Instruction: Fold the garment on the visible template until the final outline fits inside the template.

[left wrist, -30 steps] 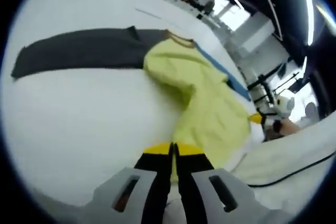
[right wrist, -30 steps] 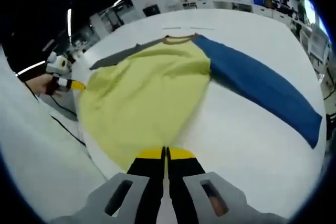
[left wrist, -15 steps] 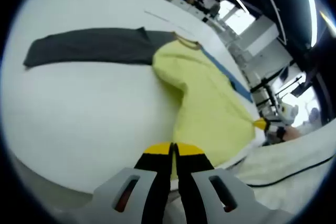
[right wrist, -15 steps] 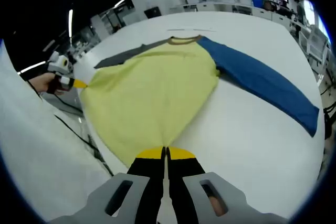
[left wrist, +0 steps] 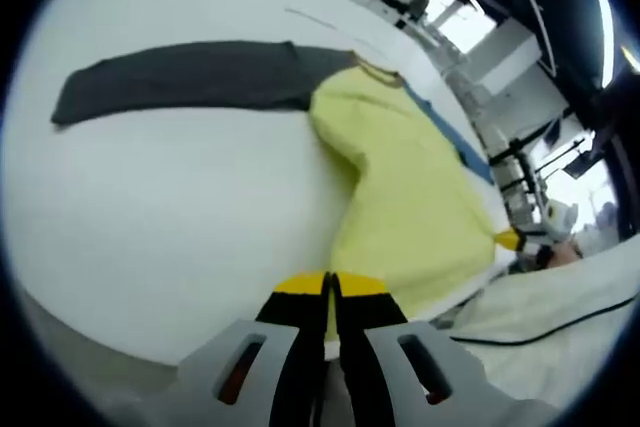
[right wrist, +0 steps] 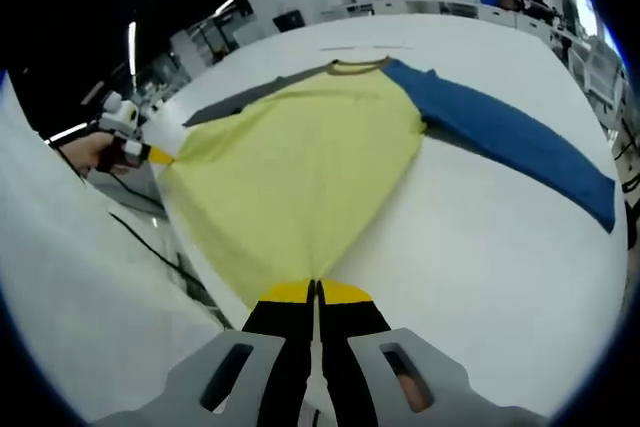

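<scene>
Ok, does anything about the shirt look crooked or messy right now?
Yes. The yellow body is stretched off the table edge between both tools, and it bunches into a fold near the grey sleeve. The blue sleeve lies flat, angled outward.

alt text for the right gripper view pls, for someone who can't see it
The right gripper, jaws shut, pinches the hem of a yellow shirt spread on a white table. Its blue sleeve stretches right and its grey sleeve left, while the left gripper holds the far hem corner.
</scene>
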